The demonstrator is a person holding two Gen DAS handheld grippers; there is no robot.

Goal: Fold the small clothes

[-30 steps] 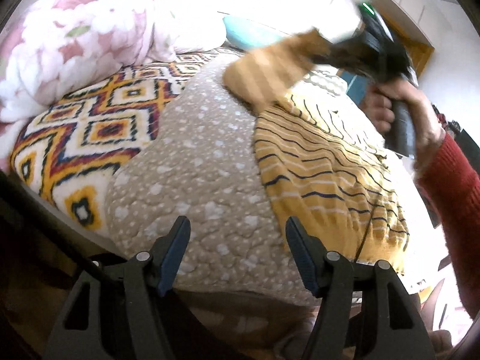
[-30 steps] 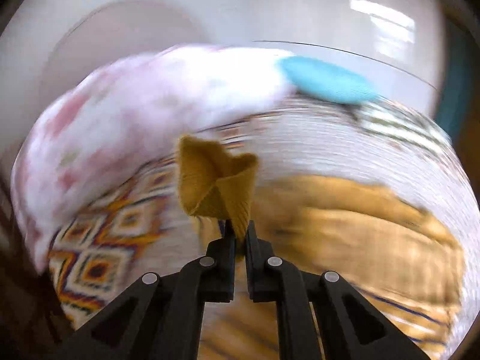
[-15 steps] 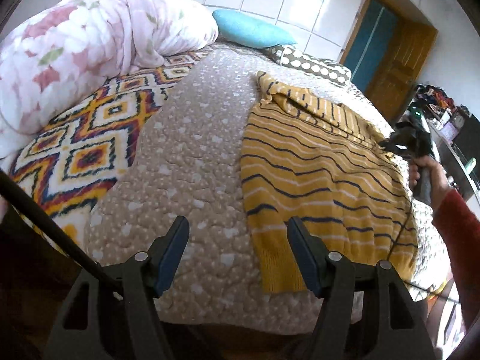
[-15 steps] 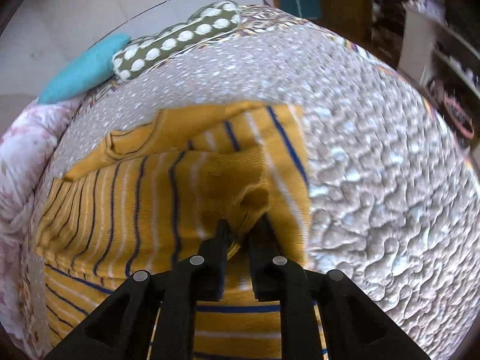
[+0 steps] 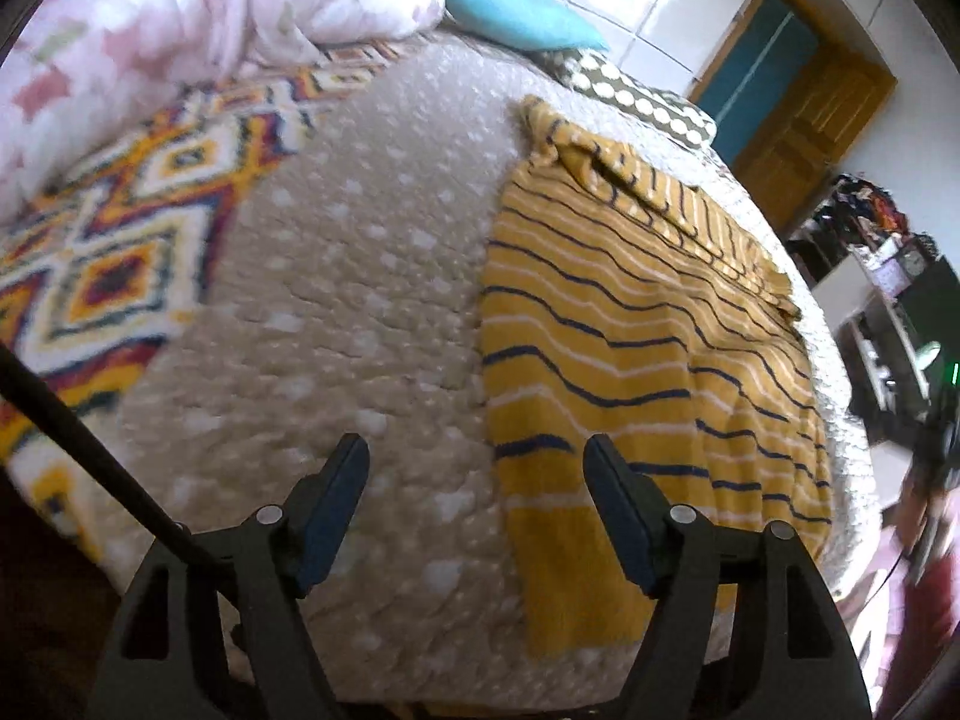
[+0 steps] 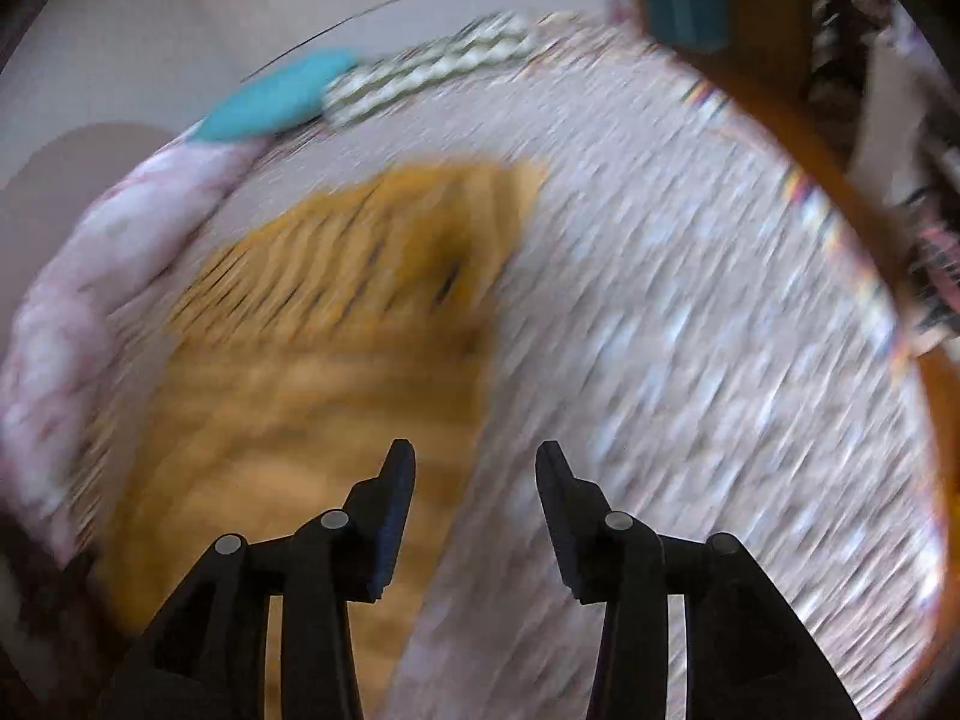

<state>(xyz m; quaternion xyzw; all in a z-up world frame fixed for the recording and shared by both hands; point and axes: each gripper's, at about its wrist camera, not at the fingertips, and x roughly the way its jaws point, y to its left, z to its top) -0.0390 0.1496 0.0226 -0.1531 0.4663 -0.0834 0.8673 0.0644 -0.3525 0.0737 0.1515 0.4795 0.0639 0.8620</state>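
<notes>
Left claw: my left claw [image 5: 477, 474] stands wide and is opening further; nothing between the pads, only bedspread and the sweater's near left edge below the gap.
Right claw: my right claw [image 6: 474, 480] is partly apart and opening; nothing is gripped. Its view is smeared by motion, so I cannot tell fine detail.
Sweater: the yellow striped sweater [image 5: 630, 348] lies flat on the bed, right of centre in the left wrist view, hem towards me, a sleeve folded across its far part. In the right wrist view it fills the left half [image 6: 312, 360].
Sweater edges: left edge runs straight and fully exposed; hem lies near the bed's front edge; right edge sits close to the bed's right side.
Open room: a broad bare stretch of beige quilted bedspread [image 5: 336, 300] lies left of the sweater, and more [image 6: 690, 330] lies right of it in the right wrist view.
Left surroundings: a black cable [image 5: 90, 450] crosses the lower left corner; a patterned blanket [image 5: 120, 240] and a pink floral duvet [image 5: 180, 6] lie well apart from the sweater.
Far surroundings: teal pillow [image 5: 510, 6], then a dotted pillow [image 5: 642, 96] just beyond the collar.
Right surroundings: wooden door [image 5: 804, 120], cluttered shelves [image 5: 882, 276], and a blurred red sleeve [image 5: 924, 612] at the frame's edge.
</notes>
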